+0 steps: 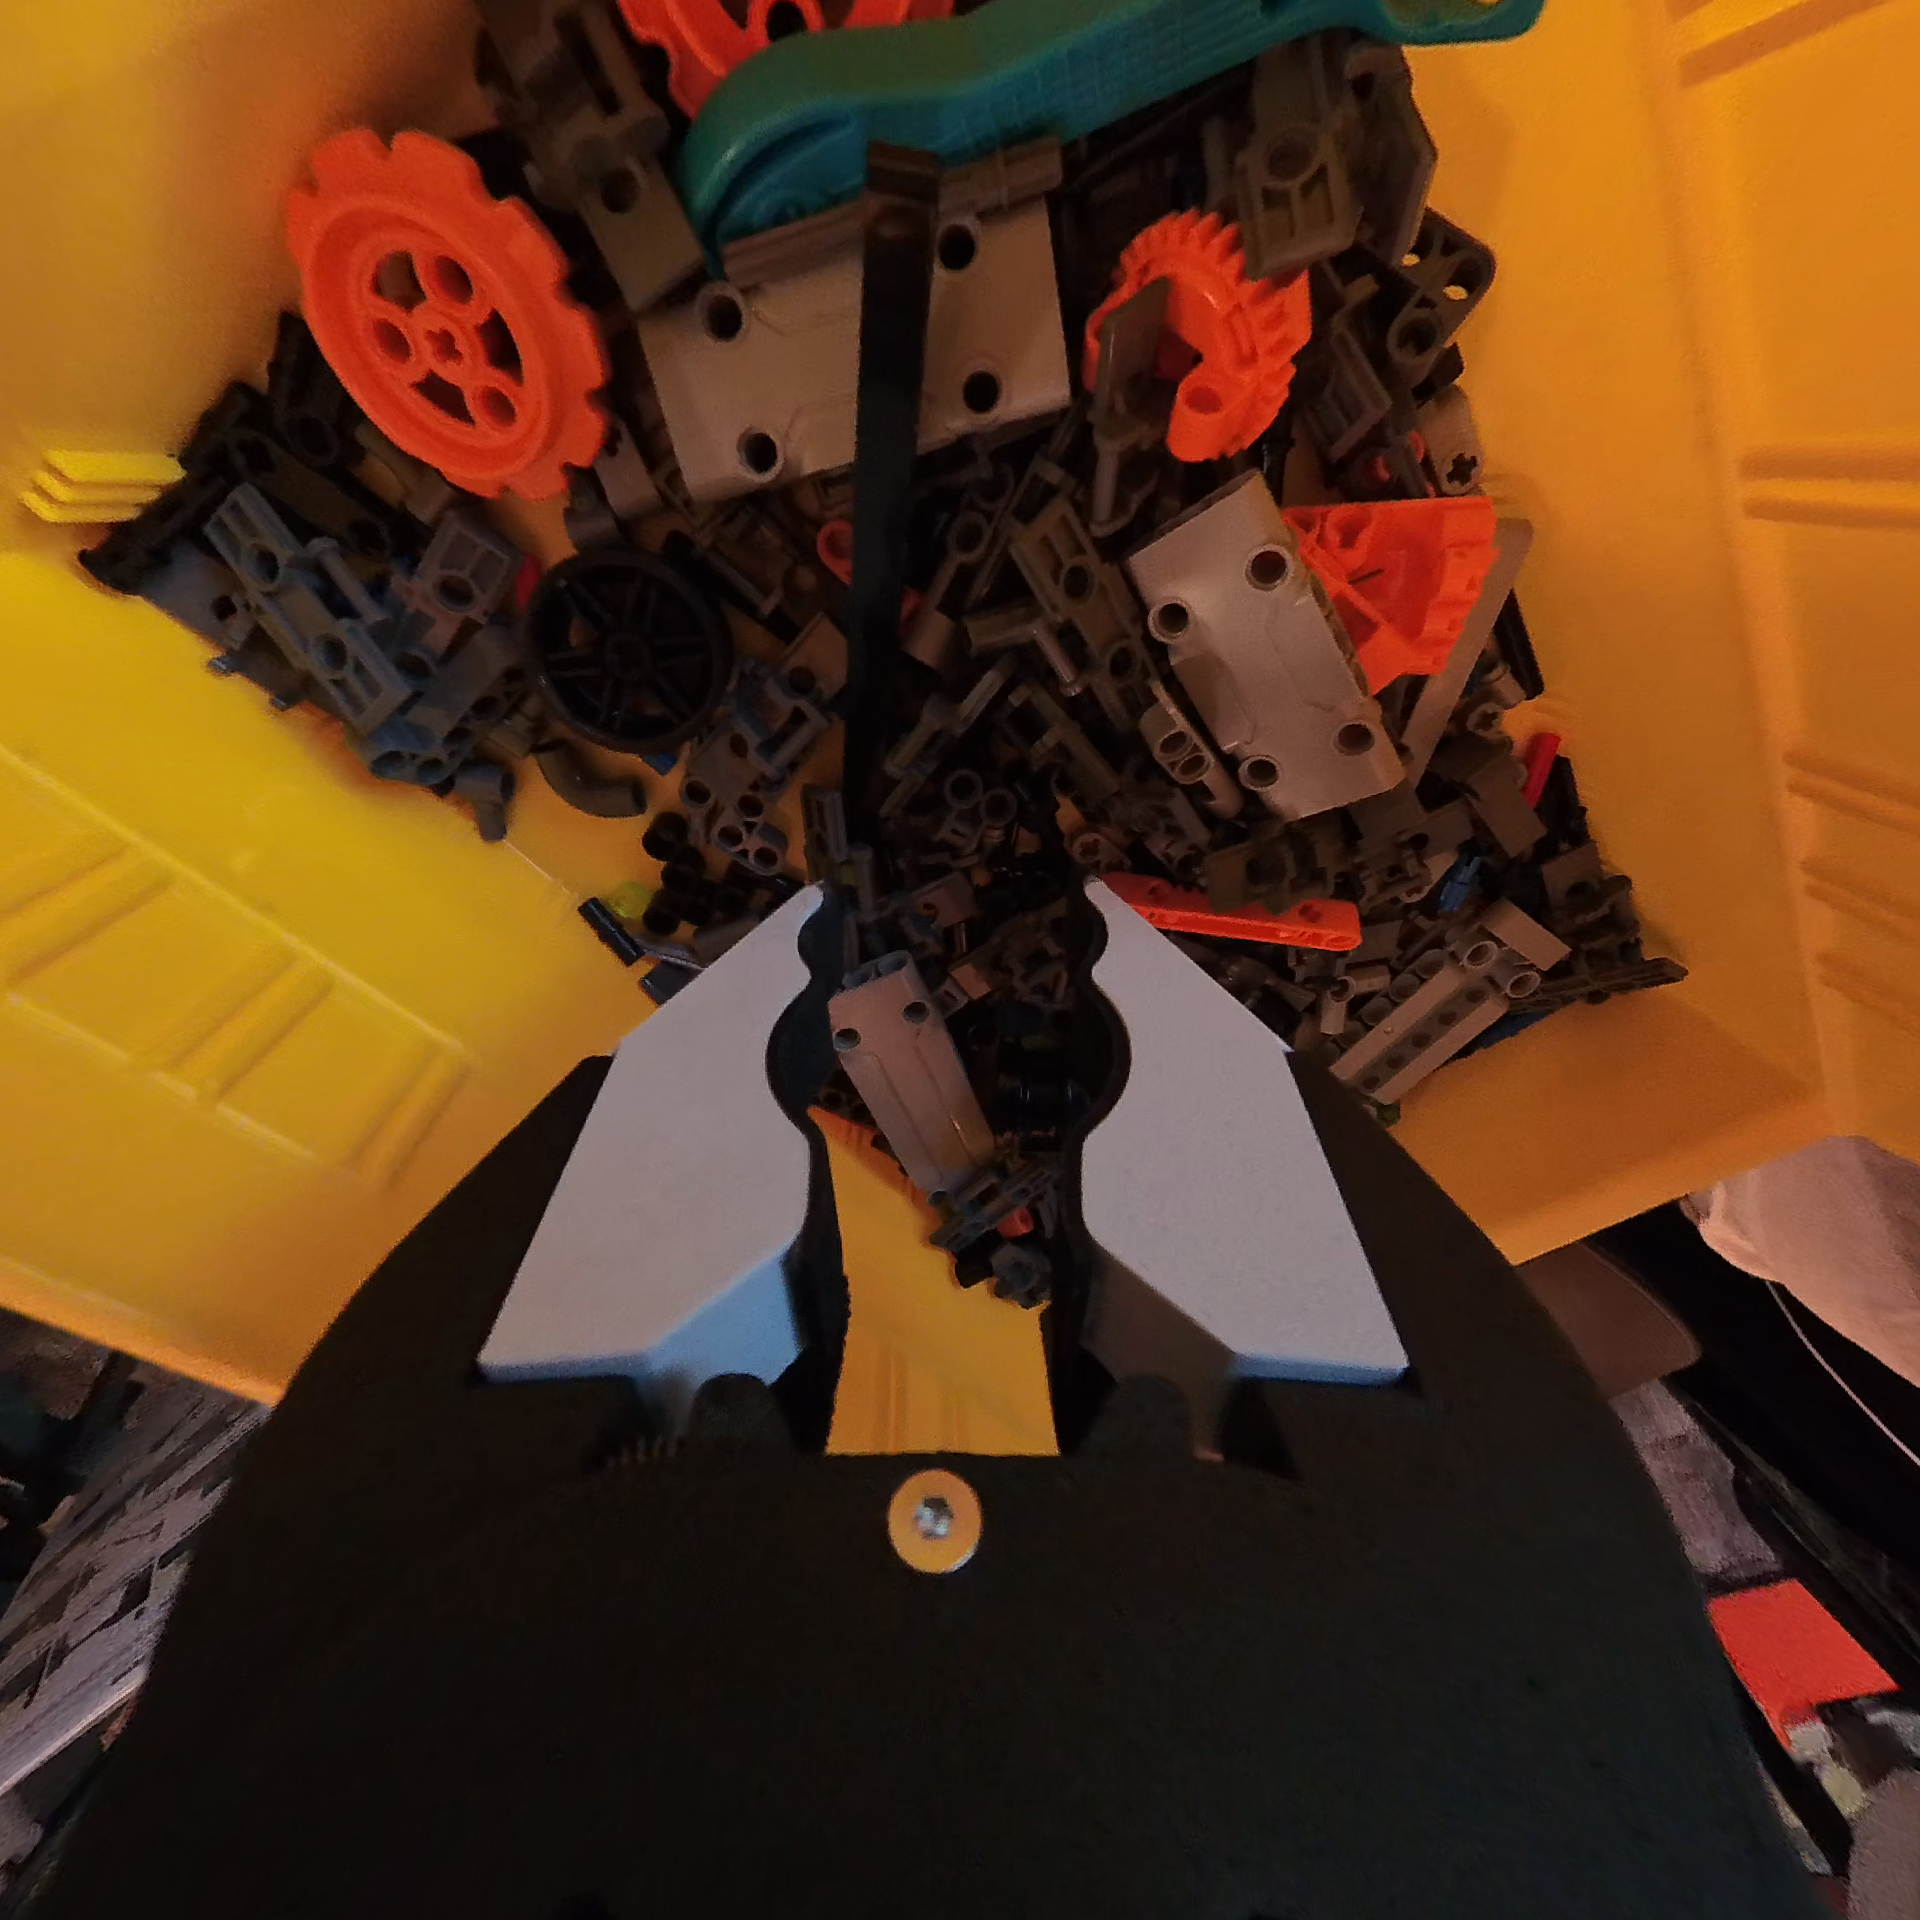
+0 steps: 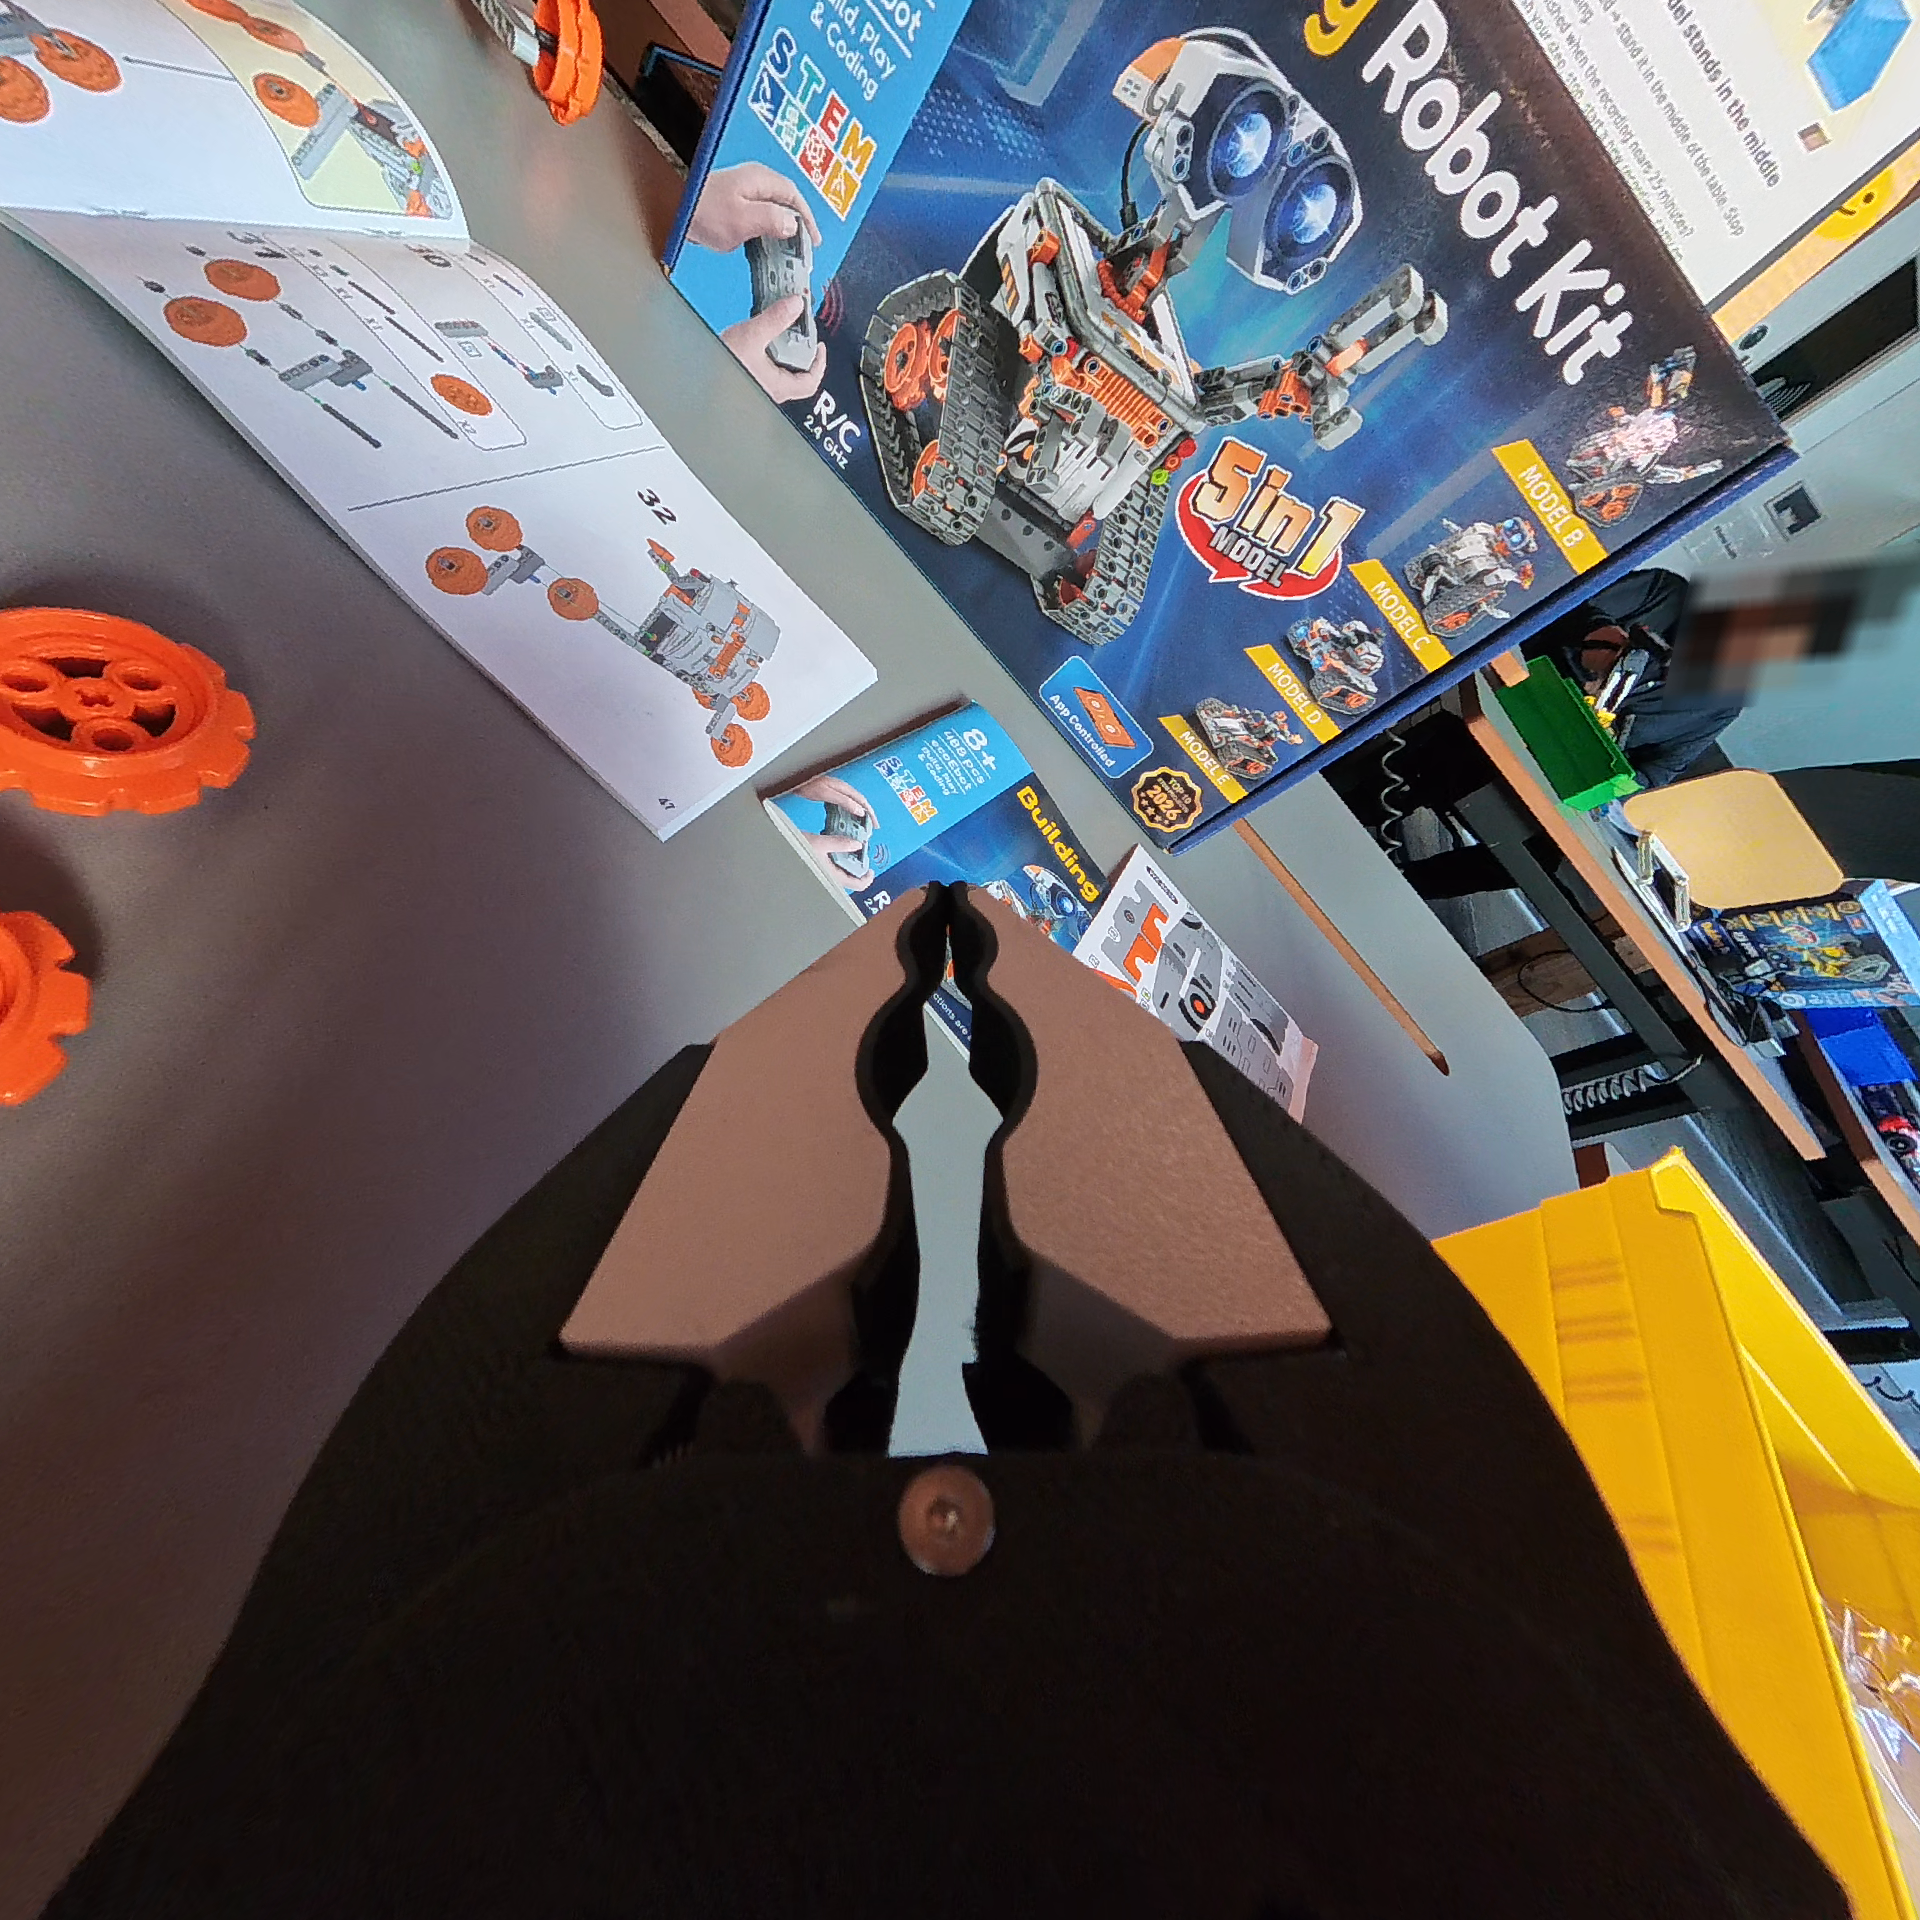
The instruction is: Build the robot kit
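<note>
In the yellow bin [image 1: 1621, 582], my left gripper [image 1: 956, 904] hangs over a heap of dark grey and black building pieces, fingers spread apart and clamping nothing. A short grey pin-hole beam [image 1: 902, 1049] lies in the gap between them, closer to the left finger; I cannot tell whether it touches. A long black axle [image 1: 883, 499] runs from just beside my left fingertip up across the heap and over a grey panel [image 1: 810, 374]. Farther off sit a big orange toothed wheel [image 1: 447, 312] against the bin wall, an orange gear [image 1: 1216, 332], a black spoked wheel [image 1: 629, 649] and a teal tool [image 1: 935, 94] on top of the pile.

My right gripper [image 2: 945, 894] is outside the bin, above the grey table [image 2: 364, 1039], its tips pressed nearly together with nothing between them. It points toward a small blue booklet [image 2: 925, 800] and a printed sheet [image 2: 1205, 987]. The open instruction booklet [image 2: 520, 468], the kit box [image 2: 1247, 364] and two orange toothed wheels [image 2: 104, 707] lie well apart from it; the bin's edge shows just to the right.
</note>
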